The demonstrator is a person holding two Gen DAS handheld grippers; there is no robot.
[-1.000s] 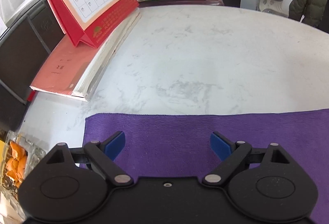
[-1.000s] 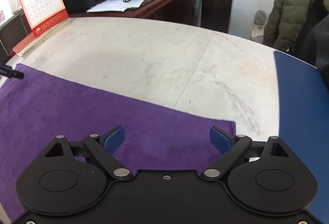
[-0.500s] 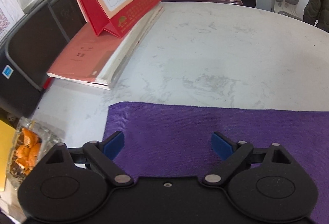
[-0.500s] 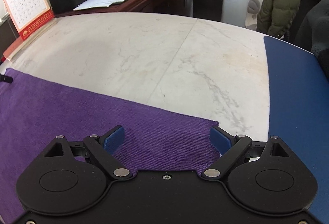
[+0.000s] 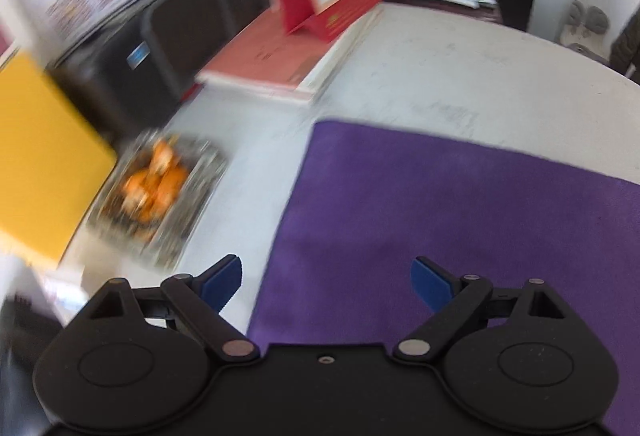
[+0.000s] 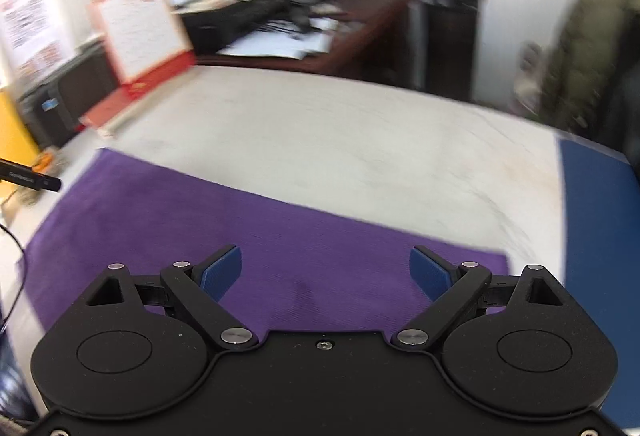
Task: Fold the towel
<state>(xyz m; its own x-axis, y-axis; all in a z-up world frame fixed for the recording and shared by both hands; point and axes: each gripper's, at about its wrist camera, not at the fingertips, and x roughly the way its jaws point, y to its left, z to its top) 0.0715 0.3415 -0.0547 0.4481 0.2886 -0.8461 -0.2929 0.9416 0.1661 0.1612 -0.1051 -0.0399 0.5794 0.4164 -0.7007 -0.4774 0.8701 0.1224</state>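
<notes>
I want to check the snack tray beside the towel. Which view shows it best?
The left wrist view: the tray of orange pieces sits large, though blurred, left of the purple towel. The right wrist view catches only a small orange sliver at its left edge.

Left gripper (image 5: 326, 282): my view shows a matte black body, two round discs at 7 and 5 o'clock, silver pivot pins, blue ridged fingertips (image 5: 224, 282). Right gripper (image 6: 326, 274): same black linkage, triangular cut-outs at 9 and 3, centre screw, blue pads (image 6: 430, 274).
</notes>
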